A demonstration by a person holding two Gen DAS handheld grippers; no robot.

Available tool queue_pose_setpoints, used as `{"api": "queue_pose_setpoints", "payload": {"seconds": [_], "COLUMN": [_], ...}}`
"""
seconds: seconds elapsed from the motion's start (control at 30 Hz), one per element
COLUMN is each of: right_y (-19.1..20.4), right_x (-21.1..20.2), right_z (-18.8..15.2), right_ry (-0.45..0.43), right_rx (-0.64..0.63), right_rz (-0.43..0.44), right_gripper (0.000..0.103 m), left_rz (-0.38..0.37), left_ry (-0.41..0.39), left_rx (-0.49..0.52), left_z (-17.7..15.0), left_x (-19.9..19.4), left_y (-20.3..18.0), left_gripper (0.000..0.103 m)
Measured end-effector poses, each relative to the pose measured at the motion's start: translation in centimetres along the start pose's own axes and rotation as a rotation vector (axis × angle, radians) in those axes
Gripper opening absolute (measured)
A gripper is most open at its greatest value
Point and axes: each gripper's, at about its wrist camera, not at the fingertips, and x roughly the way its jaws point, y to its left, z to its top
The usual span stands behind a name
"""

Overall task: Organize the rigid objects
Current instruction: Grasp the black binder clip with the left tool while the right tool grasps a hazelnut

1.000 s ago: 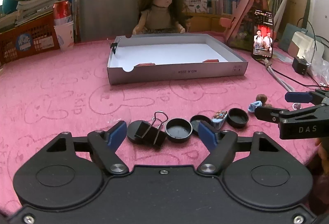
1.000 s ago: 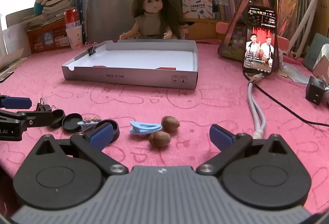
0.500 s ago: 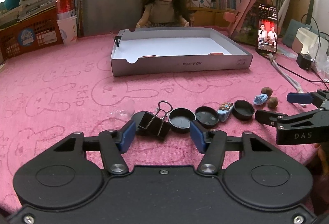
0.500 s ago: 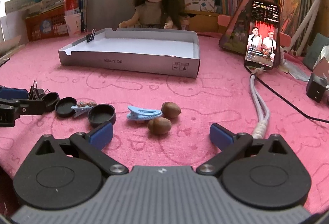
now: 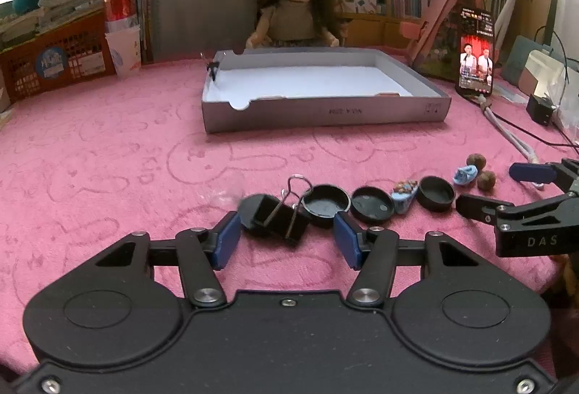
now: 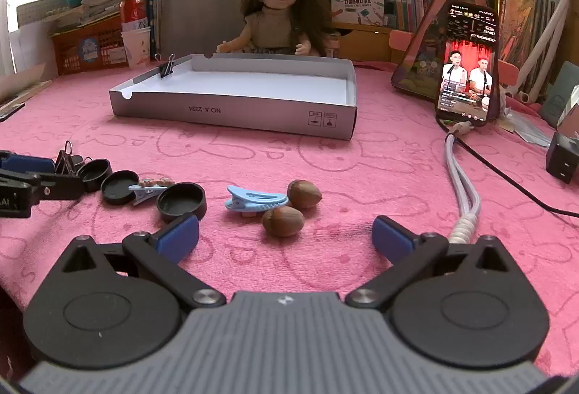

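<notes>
A row of small items lies on the pink cloth: a black binder clip (image 5: 277,218), black caps (image 5: 325,205) (image 5: 372,204) (image 5: 435,193), a decorated hair clip (image 5: 404,195), a blue hair clip (image 6: 255,201) and two hazelnuts (image 6: 283,221) (image 6: 304,193). My left gripper (image 5: 286,240) is open, its fingers on either side of the binder clip, apart from it. My right gripper (image 6: 286,240) is open and empty, just short of the nuts. A grey shallow box (image 5: 325,111) stands behind, a small clip (image 6: 166,70) on its rim.
A doll (image 5: 295,17) sits behind the box. A phone (image 6: 466,79) on a stand and cables (image 6: 463,184) are at the right. A red basket (image 5: 54,57), a can and a cup stand at the back left, books behind.
My left gripper has moved left along the row and forward to bracket the binder clip, its fingers narrower. My right gripper has drawn closer to the nuts and blue hair clip.
</notes>
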Motion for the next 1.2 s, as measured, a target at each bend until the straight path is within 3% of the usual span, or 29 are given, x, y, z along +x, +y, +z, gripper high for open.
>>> {"api": "queue_pose_setpoints", "payload": {"seconds": [0.1, 0.27, 0.37, 0.6, 0.67, 0.73, 1.2], "right_y": [0.0, 0.2, 0.1, 0.2, 0.3, 0.3, -0.5], "right_x": [0.0, 0.1, -0.1, -0.7, -0.8, -0.9, -1.9], "right_z": [0.1, 0.6, 0.5, 0.7, 0.7, 0.7, 2.1], "right_ry": [0.011, 0.031, 0.023, -0.004, -0.01, -0.009, -0.065], "right_rx": [0.001, 0.002, -0.005, -0.013, -0.011, -0.009, 0.029], "right_rz": [-0.001, -0.011, 0.004, 0.015, 0.016, 0.004, -0.017], "right_gripper": [0.103, 0.102, 0.093, 0.06, 0.048, 0.028, 0.029], "left_rz": [0.012, -0.008, -0.019, -0.018, -0.017, -0.019, -0.048], "left_ry": [-0.03, -0.048, -0.044, -0.027, -0.029, -0.027, -0.03], "left_rx": [0.018, 0.061, 0.088, 0.13, 0.123, 0.11, -0.001], "left_z": [0.3, 0.3, 0.3, -0.2, -0.2, -0.1, 1.9], "left_x": [-0.5, -0.7, -0.6, 0.1, 0.1, 0.1, -0.4], "left_y": [0.2, 0.2, 0.0, -0.3, -0.2, -0.1, 0.7], "left_gripper": [0.055, 0.042, 0.041, 0.033, 0.033, 0.033, 0.033]}}
